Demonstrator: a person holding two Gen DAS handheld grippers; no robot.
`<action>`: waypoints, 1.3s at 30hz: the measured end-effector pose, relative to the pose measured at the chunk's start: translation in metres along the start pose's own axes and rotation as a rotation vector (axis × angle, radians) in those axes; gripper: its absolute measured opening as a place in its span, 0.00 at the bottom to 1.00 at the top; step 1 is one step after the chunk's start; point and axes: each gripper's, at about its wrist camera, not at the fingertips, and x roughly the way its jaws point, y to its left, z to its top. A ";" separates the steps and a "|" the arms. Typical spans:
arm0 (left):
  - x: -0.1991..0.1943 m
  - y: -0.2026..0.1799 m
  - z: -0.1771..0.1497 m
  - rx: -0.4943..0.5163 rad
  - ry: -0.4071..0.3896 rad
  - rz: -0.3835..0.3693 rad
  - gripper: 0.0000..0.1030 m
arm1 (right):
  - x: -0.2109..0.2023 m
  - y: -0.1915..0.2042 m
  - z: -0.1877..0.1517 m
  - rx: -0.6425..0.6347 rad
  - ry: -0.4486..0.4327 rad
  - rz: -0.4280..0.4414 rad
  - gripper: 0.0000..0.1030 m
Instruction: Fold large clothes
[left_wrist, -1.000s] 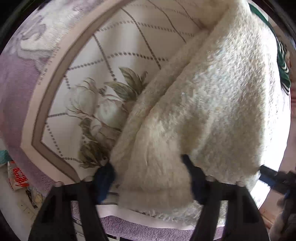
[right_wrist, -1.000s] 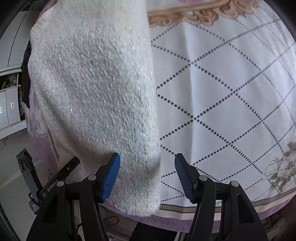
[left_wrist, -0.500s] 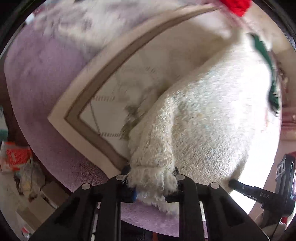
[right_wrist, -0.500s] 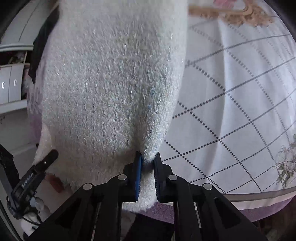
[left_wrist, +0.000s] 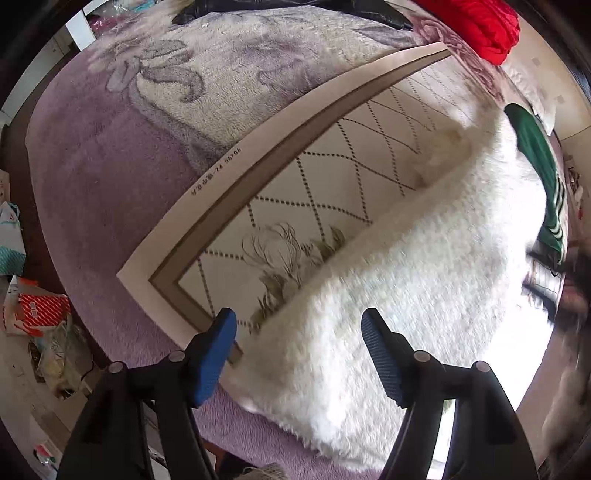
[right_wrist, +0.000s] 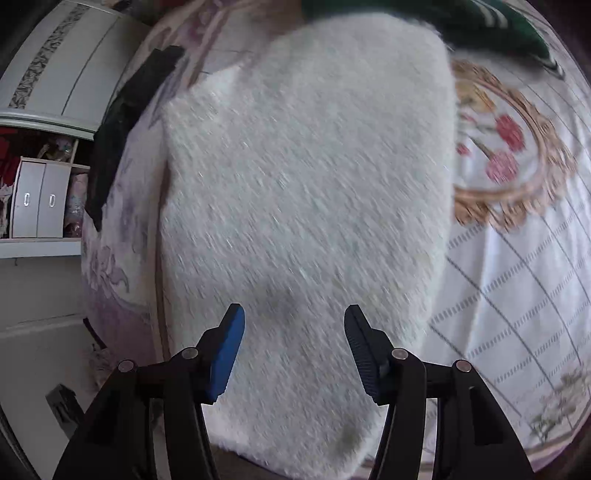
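1. Bed with purple blanket (left_wrist: 110, 177): it filled most of both views and carried everything below.

2. Printed sheet (left_wrist: 332, 177), cream with a dotted diamond grid and a brown border: it lay flat over the blanket, one corner near your left gripper.

3. White fluffy garment (left_wrist: 424, 280), the task's piece: it lay spread on the sheet. In the left wrist view its long axis ran from the near edge of the bed, under your jaws, away toward the upper right; its straight folded edge crossed the flower print. In the right wrist view it stretched straight ahead of you, with its near hem hanging past the bed edge below the fingers.

4. Green striped garment (left_wrist: 539, 177) and red cloth (left_wrist: 480, 29): these lay beyond the white one, clear of it.

5. Left gripper (left_wrist: 299, 354): you had just been opening its jaws; they stood apart above the garment's near left corner, pads gripping nothing.

6. Right gripper (right_wrist: 293, 350): likewise just opened, holding nothing, poised over the garment's near end. The frame was blurred, so contact could not be ruled out. Both hands were about equally near the hem.
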 end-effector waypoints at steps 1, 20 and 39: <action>0.015 -0.010 0.010 -0.004 -0.001 0.007 0.66 | 0.010 0.011 0.012 -0.013 -0.014 -0.002 0.56; 0.032 0.024 -0.019 0.040 0.173 -0.151 0.23 | -0.006 -0.051 -0.079 0.087 0.201 0.014 0.49; 0.024 0.078 -0.027 -0.013 0.236 -0.188 0.49 | 0.093 -0.115 -0.208 0.366 0.394 0.315 0.92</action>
